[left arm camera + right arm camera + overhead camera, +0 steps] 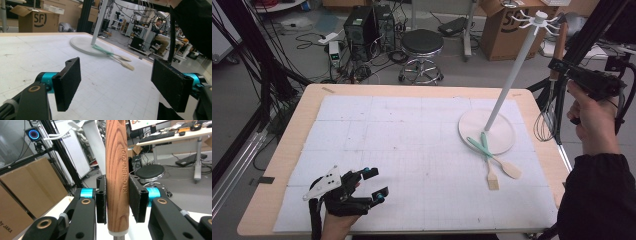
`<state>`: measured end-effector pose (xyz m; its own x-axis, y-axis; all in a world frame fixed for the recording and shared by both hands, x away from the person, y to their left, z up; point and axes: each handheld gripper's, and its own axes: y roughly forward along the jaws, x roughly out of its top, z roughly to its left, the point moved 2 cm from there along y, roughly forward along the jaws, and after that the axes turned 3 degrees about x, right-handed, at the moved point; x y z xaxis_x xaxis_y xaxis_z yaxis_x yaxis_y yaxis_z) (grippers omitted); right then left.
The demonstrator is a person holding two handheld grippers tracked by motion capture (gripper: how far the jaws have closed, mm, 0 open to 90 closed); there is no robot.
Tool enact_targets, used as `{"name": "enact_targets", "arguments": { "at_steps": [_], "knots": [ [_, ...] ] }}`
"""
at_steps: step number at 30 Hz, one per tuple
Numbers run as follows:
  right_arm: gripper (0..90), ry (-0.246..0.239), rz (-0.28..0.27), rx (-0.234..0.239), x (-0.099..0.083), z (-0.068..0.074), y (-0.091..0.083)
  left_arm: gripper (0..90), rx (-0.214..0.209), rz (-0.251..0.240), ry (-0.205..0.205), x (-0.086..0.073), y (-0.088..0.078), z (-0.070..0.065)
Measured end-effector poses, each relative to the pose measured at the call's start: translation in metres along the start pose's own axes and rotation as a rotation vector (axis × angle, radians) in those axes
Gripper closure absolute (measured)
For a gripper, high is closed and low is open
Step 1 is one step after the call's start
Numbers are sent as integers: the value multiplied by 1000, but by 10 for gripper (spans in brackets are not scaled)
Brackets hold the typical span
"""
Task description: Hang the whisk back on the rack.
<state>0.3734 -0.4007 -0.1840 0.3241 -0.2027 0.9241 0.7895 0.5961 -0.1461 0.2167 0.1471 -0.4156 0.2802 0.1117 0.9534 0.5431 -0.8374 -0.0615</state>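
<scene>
My right gripper (558, 65) is off the table's right edge, held up by a hand, and shut on the wooden handle (560, 42) of a whisk. The whisk's wire loops (546, 122) hang below it. In the right gripper view both pads press the upright handle (117, 170), marked KITCHEN TOOL. A white hook stand (513, 72) rises from its round base (499, 142) at the table's right. Two green-handled spatulas (490, 157) lie crossed at the base's near edge, also seen in the left gripper view (120, 58). My left gripper (377, 184) rests open at the near left, nothing between its pads (68, 83).
A white gridded mat (412, 140) covers the wooden table (282, 165). Beyond the far edge stand a black stool (422, 45), a computer tower (362, 25) with cables, and a cardboard box (507, 35). Black frame bars run along both sides.
</scene>
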Motion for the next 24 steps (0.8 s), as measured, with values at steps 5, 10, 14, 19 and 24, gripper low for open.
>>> {"name": "enact_targets", "arguments": {
  "at_steps": [5,10,14,19,24],
  "knots": [
    [704,-6,12,13,-4,4,7,246,1,-2,0,0,0,0],
    [704,-9,9,27,-7,10,13,246,3,-4,-1,0,-1,0],
    [703,-2,5,35,-10,11,15,246,3,-4,2,0,-1,0],
    [702,-6,-5,42,-12,12,17,246,3,-4,3,0,-1,0],
    [699,-10,-17,31,-14,12,18,246,4,-3,2,0,-1,-1]
  ]
}}
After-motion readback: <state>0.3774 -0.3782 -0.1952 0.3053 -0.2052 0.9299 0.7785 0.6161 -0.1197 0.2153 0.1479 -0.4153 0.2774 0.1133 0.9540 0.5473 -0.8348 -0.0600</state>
